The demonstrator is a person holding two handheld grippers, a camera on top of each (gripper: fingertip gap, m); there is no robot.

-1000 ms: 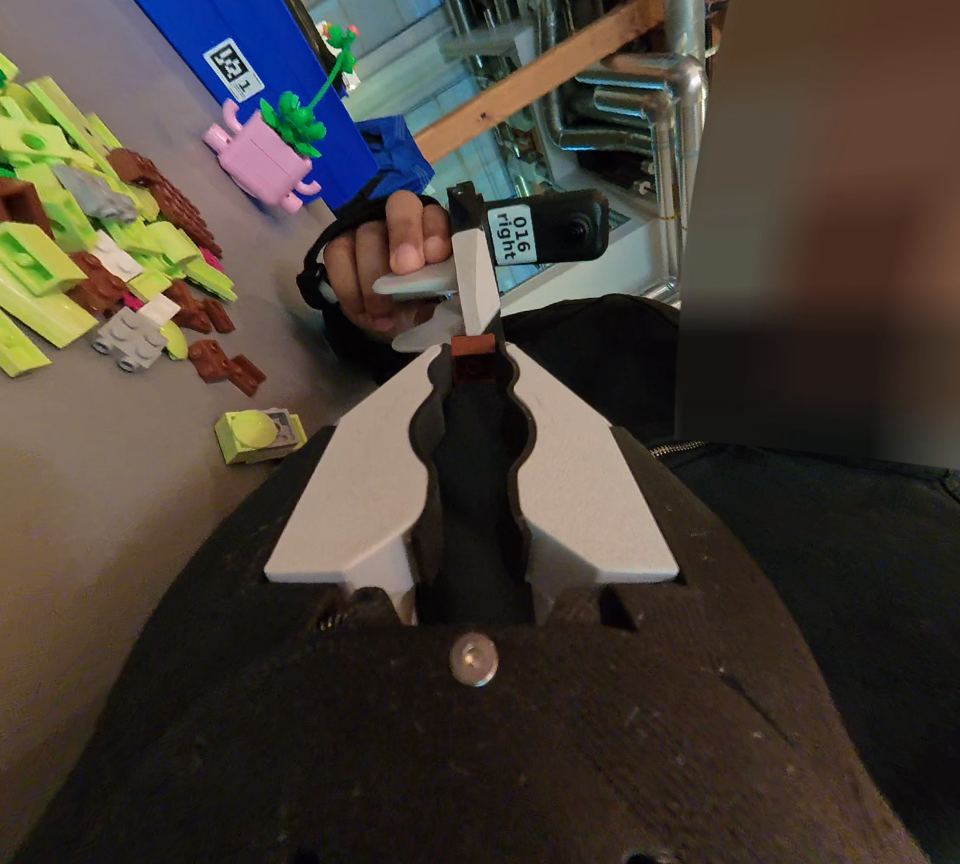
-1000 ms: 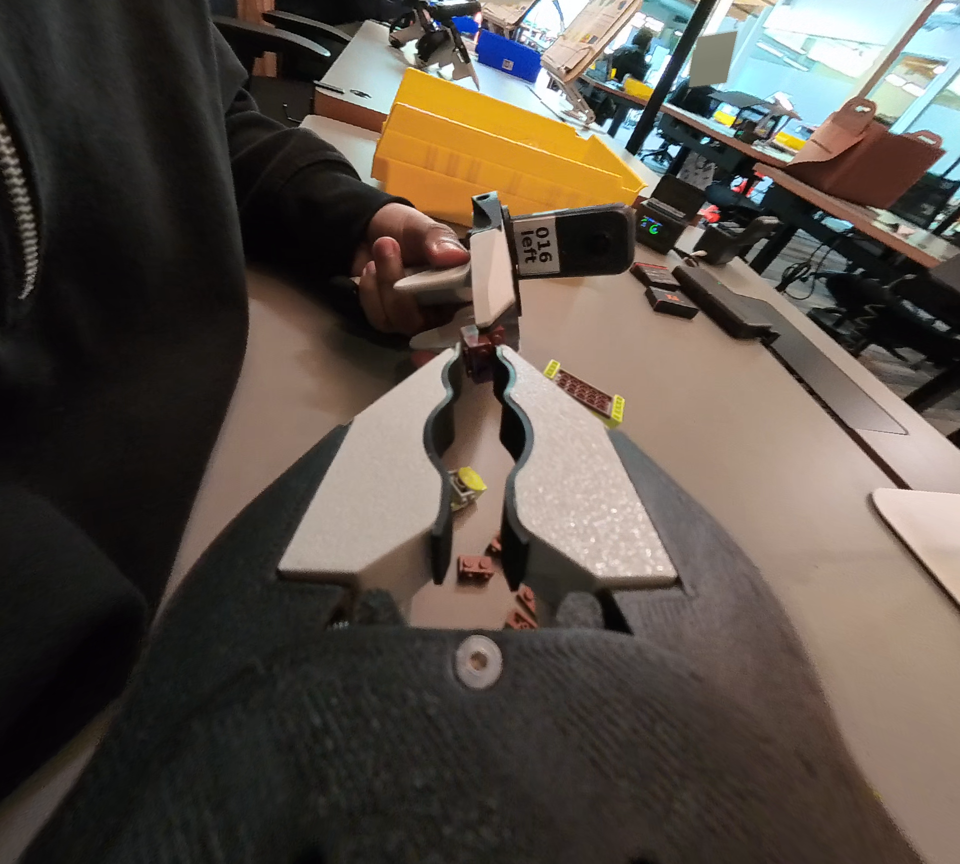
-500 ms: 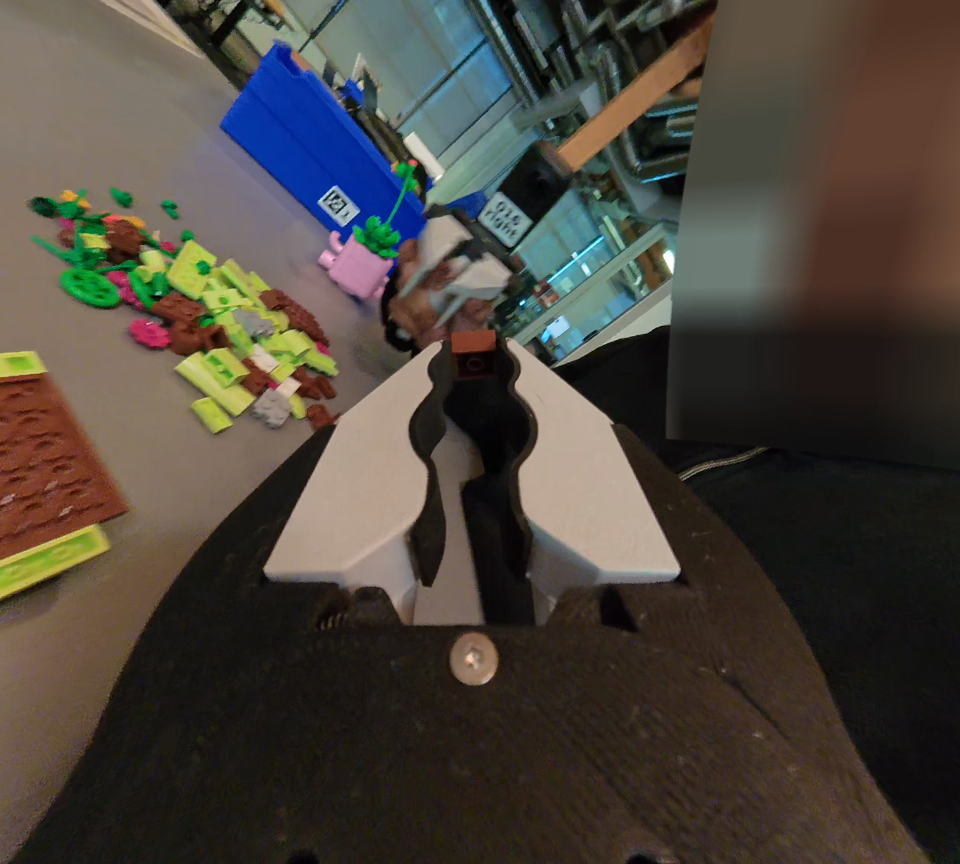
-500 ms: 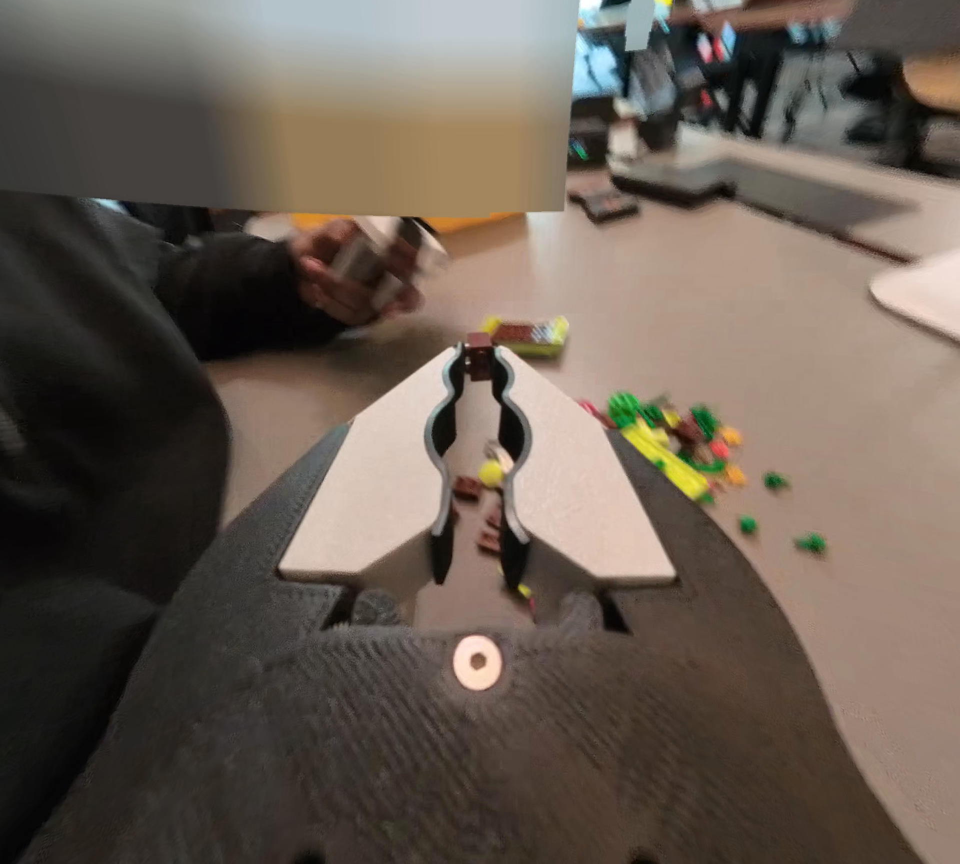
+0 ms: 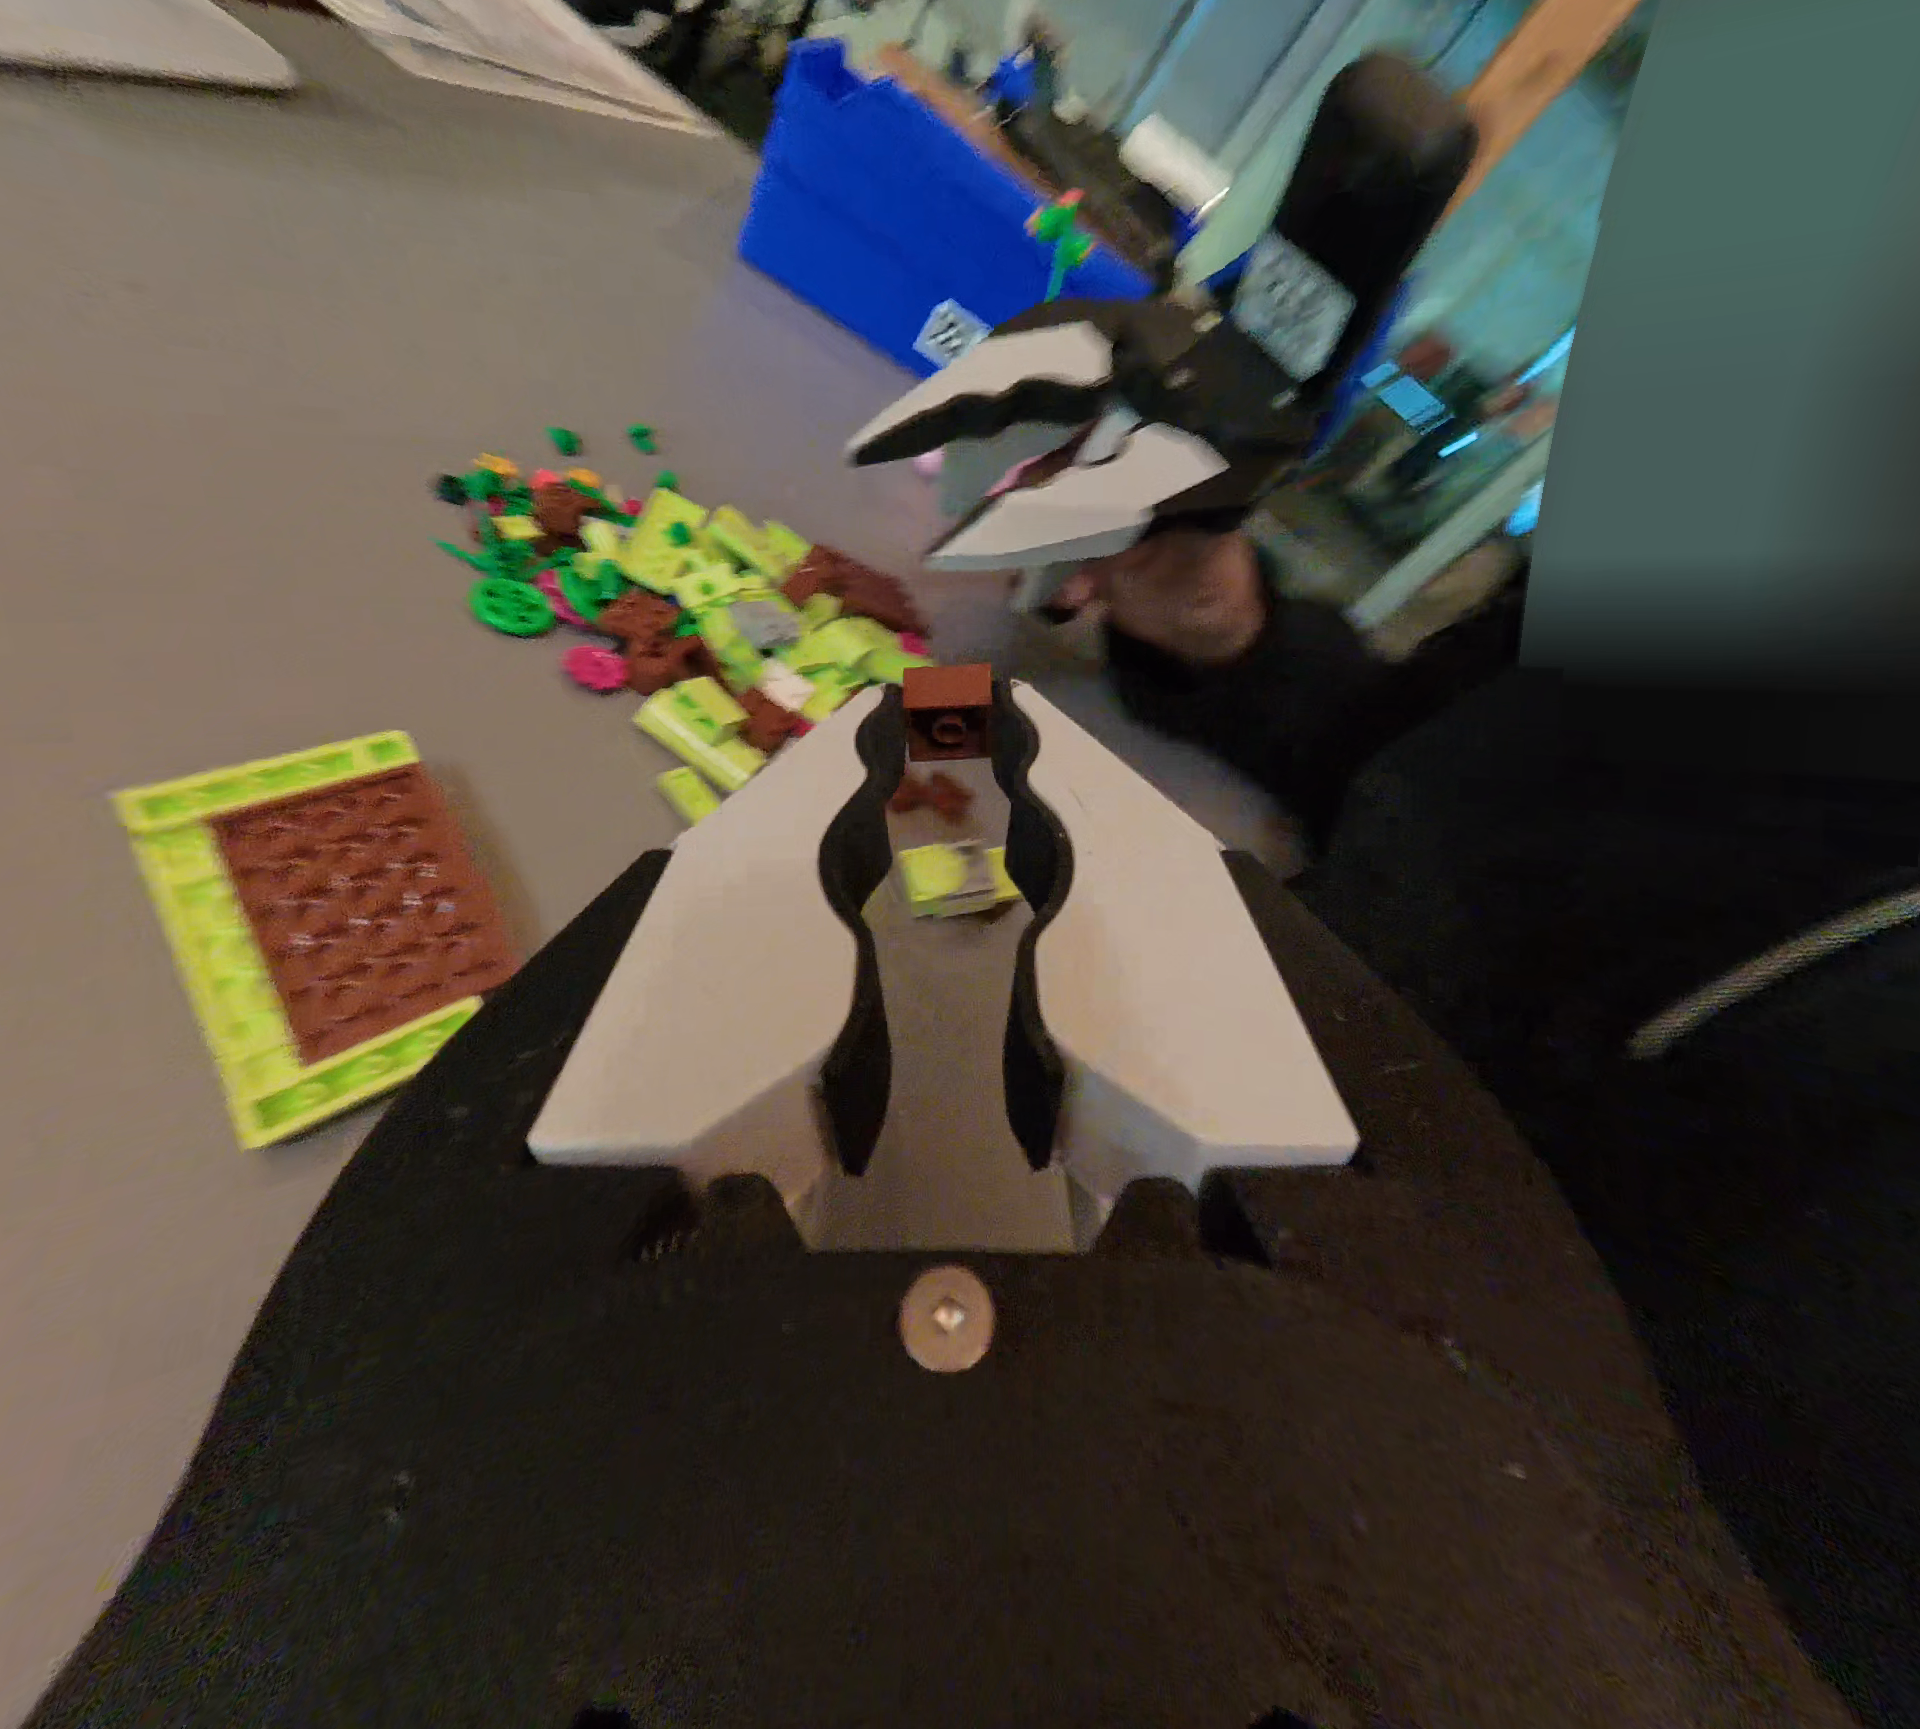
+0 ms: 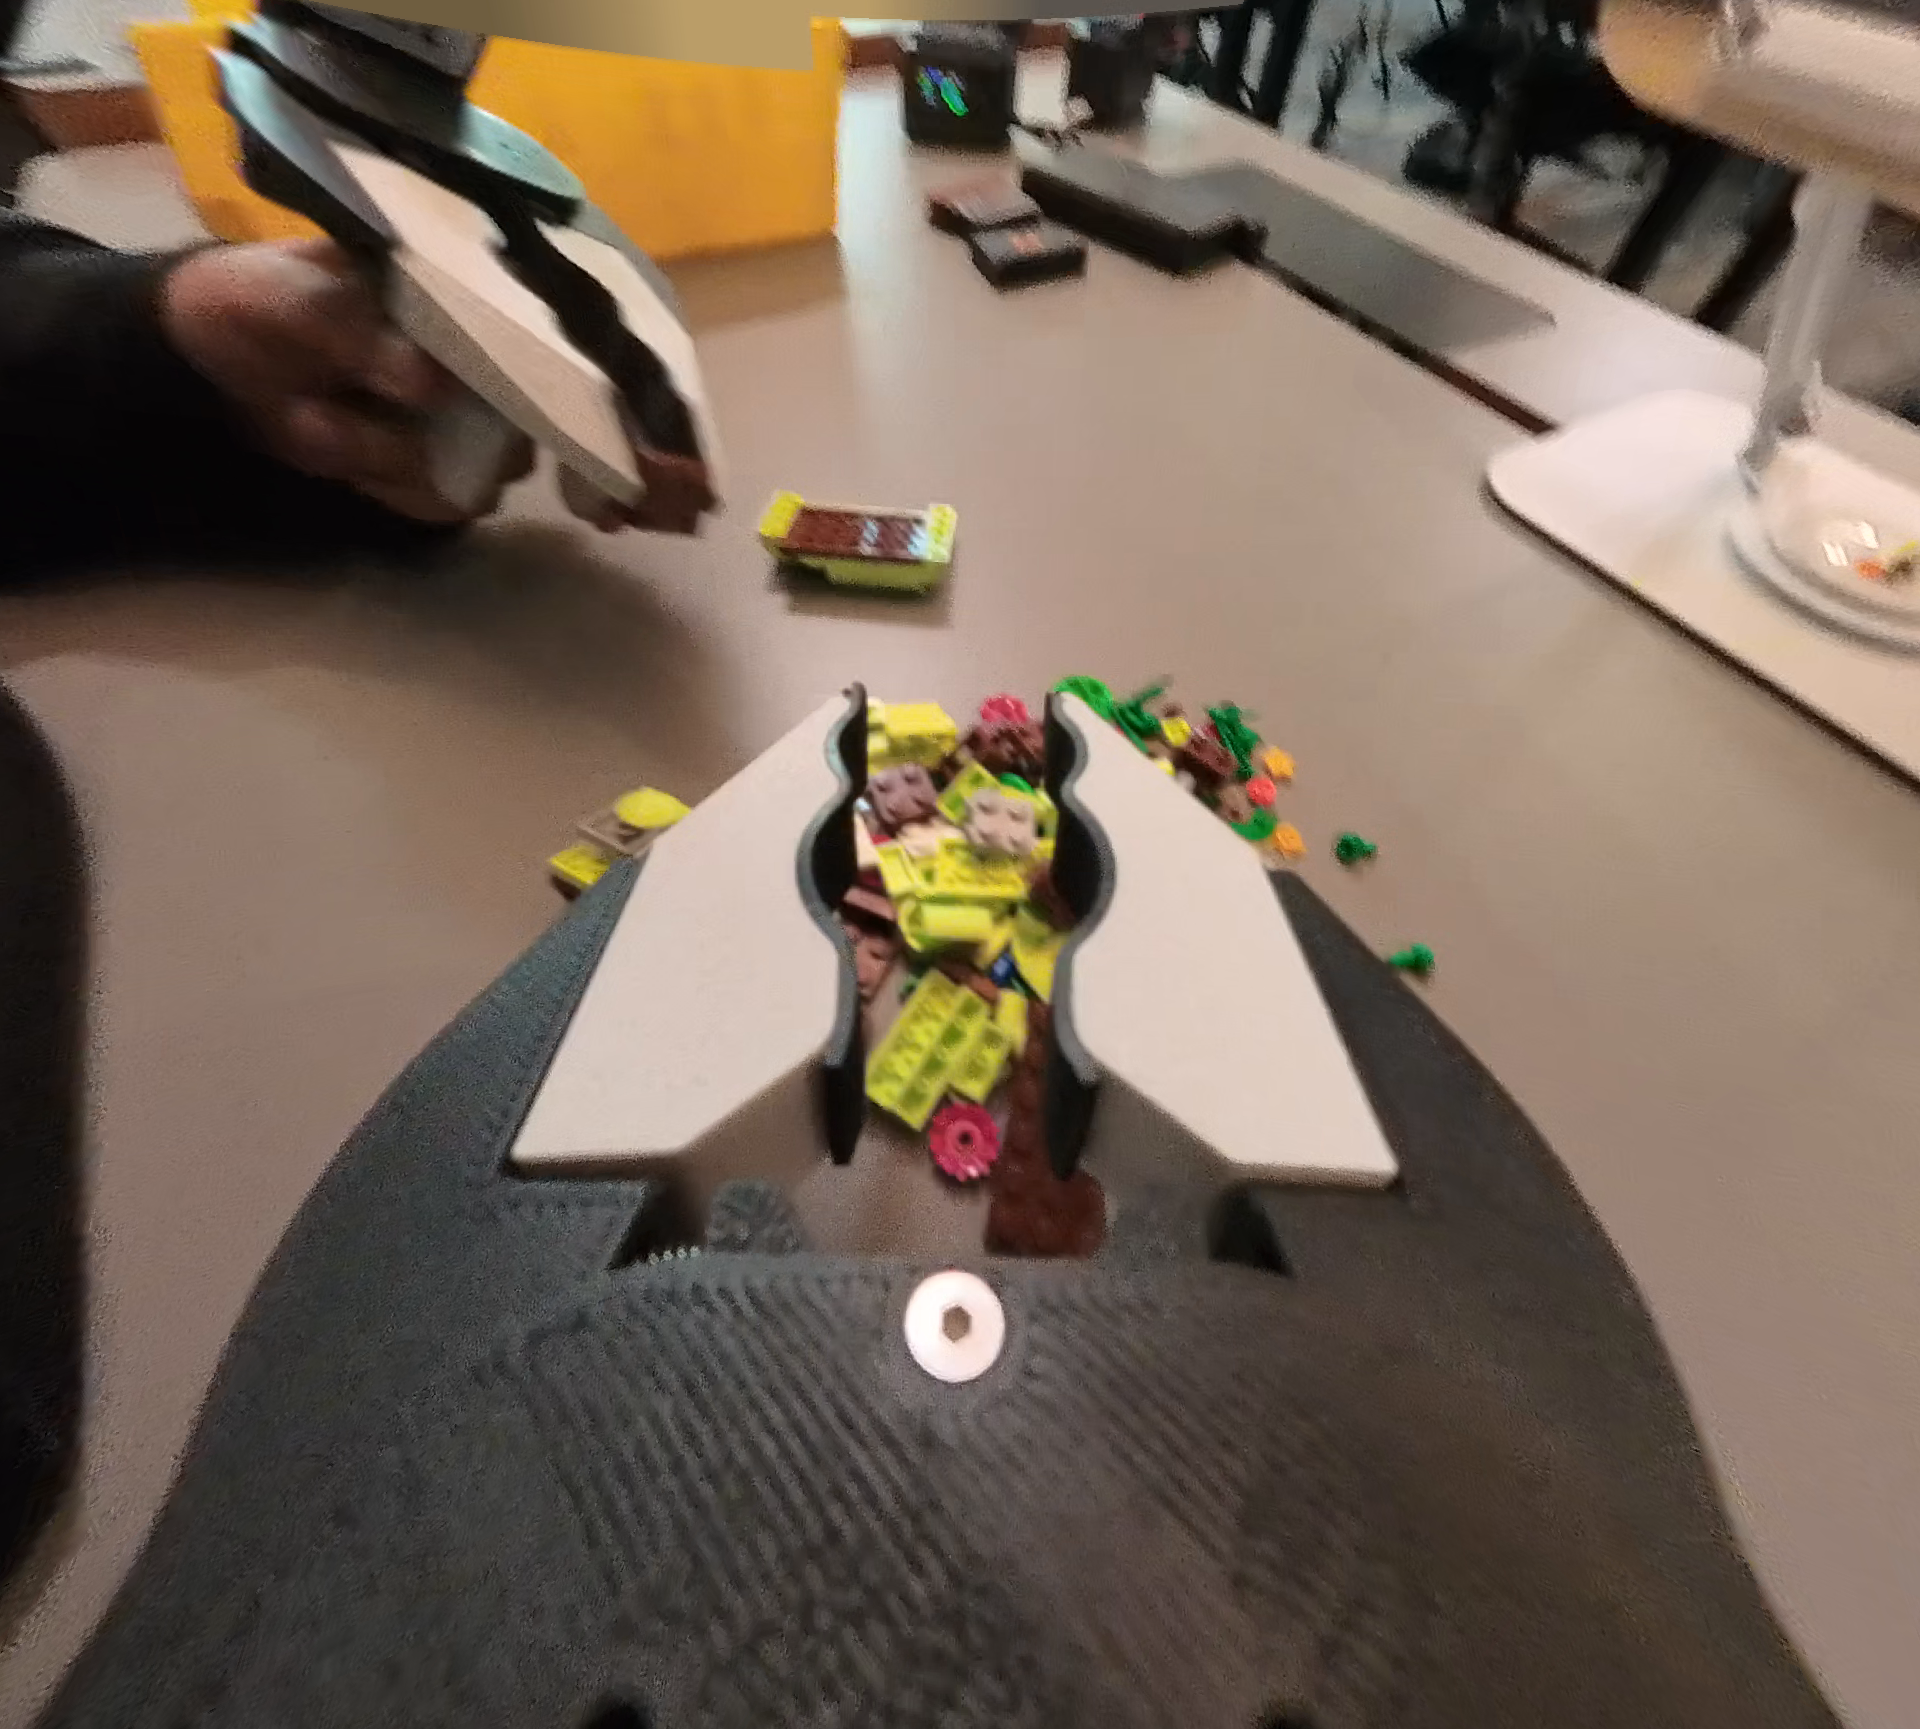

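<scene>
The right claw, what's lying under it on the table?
Under the open right claw lies a heap of toy bricks: lime, brown and tan, plus a pink flower piece. The claw's body hides whatever lies nearer.

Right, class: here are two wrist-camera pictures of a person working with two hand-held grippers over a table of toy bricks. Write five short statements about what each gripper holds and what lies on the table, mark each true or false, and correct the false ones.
1. The left gripper grips a small brown brick at its fingertips. True.
2. The right gripper holds a green brick. False: its jaws are apart and hold nothing; it hangs over the pile of loose bricks.
3. The brown plate with lime edging lies flat on the grey table. True.
4. The blue bin stands on top of the brick pile. False: it stands beyond it, apart.
5. A yellow bin stands at the far side of the table. True.
</scene>
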